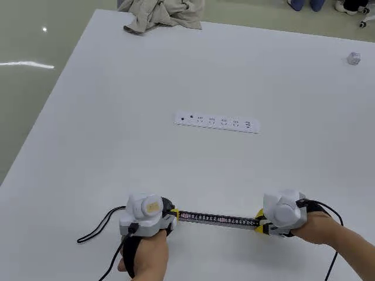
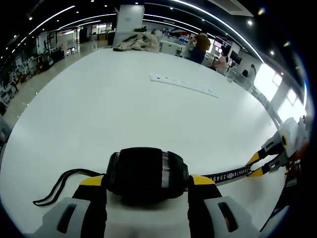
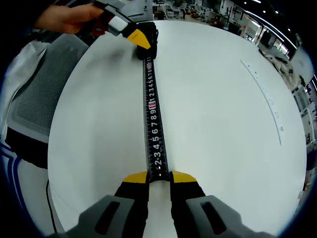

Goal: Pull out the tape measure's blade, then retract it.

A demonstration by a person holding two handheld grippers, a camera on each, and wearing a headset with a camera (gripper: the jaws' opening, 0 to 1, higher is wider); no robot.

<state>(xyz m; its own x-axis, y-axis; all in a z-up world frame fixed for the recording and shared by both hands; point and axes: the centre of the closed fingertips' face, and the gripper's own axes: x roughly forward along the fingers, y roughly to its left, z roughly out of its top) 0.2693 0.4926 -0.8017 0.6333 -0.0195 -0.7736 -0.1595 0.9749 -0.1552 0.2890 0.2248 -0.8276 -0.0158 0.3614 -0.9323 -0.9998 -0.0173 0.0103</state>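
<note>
Clamping the tape measure's black case point(image 2: 146, 171) across its flanks with the left gripper point(image 2: 147, 181), jaws closed only as far as the body allows. Pinching the blade point(image 3: 153, 119) at its hook end with the right gripper point(image 3: 159, 176), jaws nearly together, low numbers just beyond the tips. Stretched flat between the two along the bench's point(image 1: 117, 146) near edge, case to the left, drawn out only a short way.

Likely a light, hard, smooth case: best gripped on the broad sides, clear of the slot. Probably thin, springy steel for the blade: apt to kink if twisted and to whip back if let go, so best held at the hook and fed in slowly.

Trailing leftward from the case, a black cord point(image 2: 55, 187). Farther out, near mid-bench, a white power strip point(image 1: 217, 122). At the far edge, a heap of cloth point(image 1: 161, 13).
</note>
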